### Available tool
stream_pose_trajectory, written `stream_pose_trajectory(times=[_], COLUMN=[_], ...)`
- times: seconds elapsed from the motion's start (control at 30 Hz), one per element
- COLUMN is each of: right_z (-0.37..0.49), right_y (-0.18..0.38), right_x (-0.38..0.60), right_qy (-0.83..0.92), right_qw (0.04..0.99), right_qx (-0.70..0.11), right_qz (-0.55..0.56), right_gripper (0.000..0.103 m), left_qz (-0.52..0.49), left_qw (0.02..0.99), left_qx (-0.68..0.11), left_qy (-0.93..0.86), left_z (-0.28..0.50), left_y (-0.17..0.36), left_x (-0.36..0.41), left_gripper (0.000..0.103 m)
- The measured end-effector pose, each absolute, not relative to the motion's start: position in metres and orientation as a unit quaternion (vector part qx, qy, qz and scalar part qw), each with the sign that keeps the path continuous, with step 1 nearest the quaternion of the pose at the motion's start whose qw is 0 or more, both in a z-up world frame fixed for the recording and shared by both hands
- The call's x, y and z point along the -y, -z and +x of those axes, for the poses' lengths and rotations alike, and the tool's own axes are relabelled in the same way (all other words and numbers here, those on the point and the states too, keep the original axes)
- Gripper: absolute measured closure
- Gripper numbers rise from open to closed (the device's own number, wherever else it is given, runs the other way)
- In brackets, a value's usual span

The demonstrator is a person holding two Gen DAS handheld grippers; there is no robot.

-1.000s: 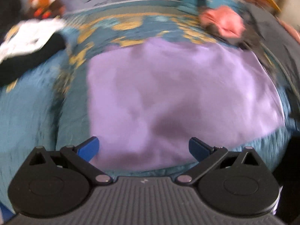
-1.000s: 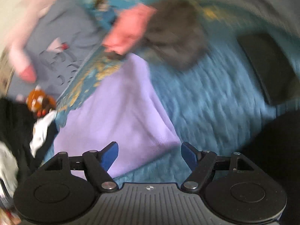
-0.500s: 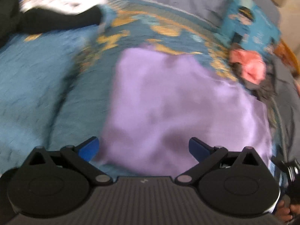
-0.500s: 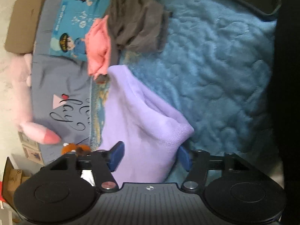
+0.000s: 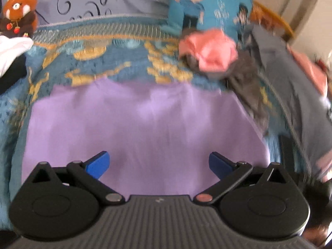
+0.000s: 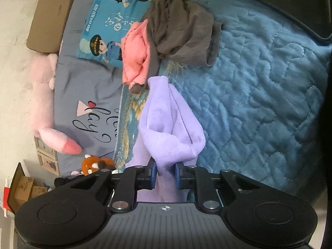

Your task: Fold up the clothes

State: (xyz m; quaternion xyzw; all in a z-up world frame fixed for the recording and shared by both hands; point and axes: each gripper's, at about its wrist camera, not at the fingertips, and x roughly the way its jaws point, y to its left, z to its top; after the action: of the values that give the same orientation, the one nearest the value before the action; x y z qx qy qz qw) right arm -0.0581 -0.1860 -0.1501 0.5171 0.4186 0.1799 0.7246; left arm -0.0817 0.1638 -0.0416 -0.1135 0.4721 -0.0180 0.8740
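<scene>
Our right tongs (image 6: 165, 175) have just closed, now pinching a bunched edge of the purple shirt (image 6: 166, 124) on the bed (image 6: 259, 103). Left tongs (image 5: 158, 164) spread wide above the flat shirt, holding nothing. First fold looks ready to start.

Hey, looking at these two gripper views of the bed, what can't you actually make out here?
- Left wrist view: the near hem of the purple garment is hidden behind the gripper body.
- Left wrist view: the right side is motion-blurred, so the grey garment has no clear outline.
- Right wrist view: the fabric pinched by the right gripper hides how many layers are caught.
- Right wrist view: the black object is cut off by the top right edge.
</scene>
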Motion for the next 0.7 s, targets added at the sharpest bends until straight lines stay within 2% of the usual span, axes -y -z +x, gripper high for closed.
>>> stream_pose_trajectory(times=[0.27,0.37,0.6,0.67,0.7], right_z=[-0.054,-0.050,-0.047,-0.046,-0.046], right_y=[0.139,0.135,0.124,0.120,0.119], right_x=[0.184,0.184,0.180,0.178,0.177], right_qy=[-0.190,-0.193,-0.204,-0.208,-0.209], right_qw=[0.725,0.728,0.744,0.749,0.750], right_qx=[-0.433,-0.440,-0.447,-0.445,-0.444], right_qz=[0.500,0.490,0.454,0.444,0.443], right_gripper=[0.087,0.087,0.087,0.087,0.087], left_qz=[-0.096,-0.144,-0.222,-0.275,-0.309], left_qw=[0.845,0.831,0.817,0.805,0.794], left_qx=[-0.502,-0.506,-0.517,-0.512,-0.507], left_qy=[0.155,0.182,0.124,0.121,0.130], left_z=[-0.116,-0.111,-0.093,-0.092,-0.095], left_y=[0.069,0.082,0.103,0.108,0.109], left_x=[-0.097,-0.087,-0.072,-0.081,-0.085], left_gripper=[0.000,0.000,0.001,0.004,0.010])
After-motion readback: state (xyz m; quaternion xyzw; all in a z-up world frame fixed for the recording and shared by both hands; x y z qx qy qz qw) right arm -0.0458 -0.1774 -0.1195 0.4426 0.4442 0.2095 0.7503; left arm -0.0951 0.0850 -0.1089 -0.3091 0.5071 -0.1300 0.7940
